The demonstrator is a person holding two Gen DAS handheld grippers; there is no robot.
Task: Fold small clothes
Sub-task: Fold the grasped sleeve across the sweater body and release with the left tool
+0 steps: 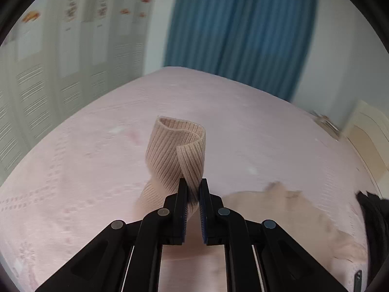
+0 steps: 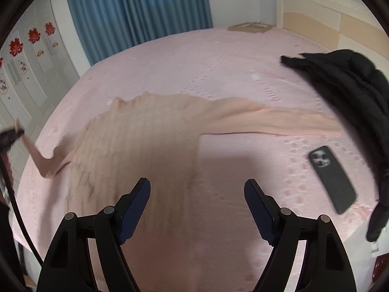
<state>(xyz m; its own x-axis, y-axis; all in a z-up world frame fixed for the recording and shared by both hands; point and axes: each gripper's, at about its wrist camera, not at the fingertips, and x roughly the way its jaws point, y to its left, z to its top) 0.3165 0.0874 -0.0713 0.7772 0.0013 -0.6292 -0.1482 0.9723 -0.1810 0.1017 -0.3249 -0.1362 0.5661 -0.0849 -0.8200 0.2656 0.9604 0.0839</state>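
A beige ribbed sweater lies spread on the pink bed, one sleeve stretched out to the right. In the left wrist view my left gripper is shut on the sweater's ribbed cuff, which curls up above the jaws, lifted off the bed; the sweater body shows blurred at lower right. In the right wrist view that lifted sleeve rises at the far left edge. My right gripper hangs open above the sweater's lower part, nothing between its fingers.
A black phone lies face down on the bed at the right. A black garment is heaped beyond it. The pink bedspread stretches back to a blue curtain, white wardrobe doors and a headboard.
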